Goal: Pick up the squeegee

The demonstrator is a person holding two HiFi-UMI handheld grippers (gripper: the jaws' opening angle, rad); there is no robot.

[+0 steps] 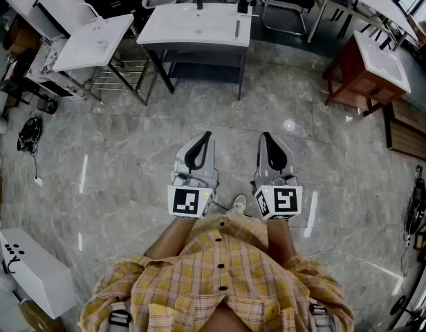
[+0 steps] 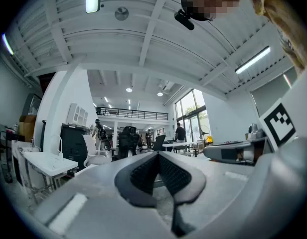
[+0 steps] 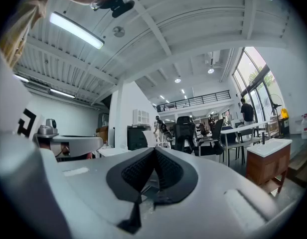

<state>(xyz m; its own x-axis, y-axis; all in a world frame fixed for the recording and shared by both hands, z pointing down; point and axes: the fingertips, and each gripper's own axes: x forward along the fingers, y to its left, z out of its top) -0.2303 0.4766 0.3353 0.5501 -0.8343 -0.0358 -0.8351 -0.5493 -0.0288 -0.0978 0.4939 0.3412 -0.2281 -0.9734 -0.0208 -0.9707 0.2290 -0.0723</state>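
Standing figure: a person in a yellow plaid shirt (image 1: 220,268) holds both grippers out level, side by side over the grey marble floor (image 1: 123,151).
Left gripper (image 1: 207,135): jaws closed, dark pads meeting at the tips, nothing between them; in its own view only the room shows beyond the tips.
Right gripper (image 1: 263,137): jaws closed as well, tips together, empty.
Marker cubes: one on the back of each gripper, left cube (image 1: 187,201) and right cube (image 1: 278,200), both close against the shirt.
Squeegee: I cannot say for certain which thing it is; a slim dark bar (image 1: 237,28) lies on the right part of the white table (image 1: 189,26) straight ahead, well apart from both grippers.
Left side: a smaller white desk (image 1: 95,43) stands tilted beside the table, and a white box (image 1: 30,272) sits on the floor near the person's left.
Right side: a wooden cabinet with a white basin top (image 1: 368,68) stands apart from the table.
Beyond: office chairs and other people stand far off in the hall, as seen from the gripper views.
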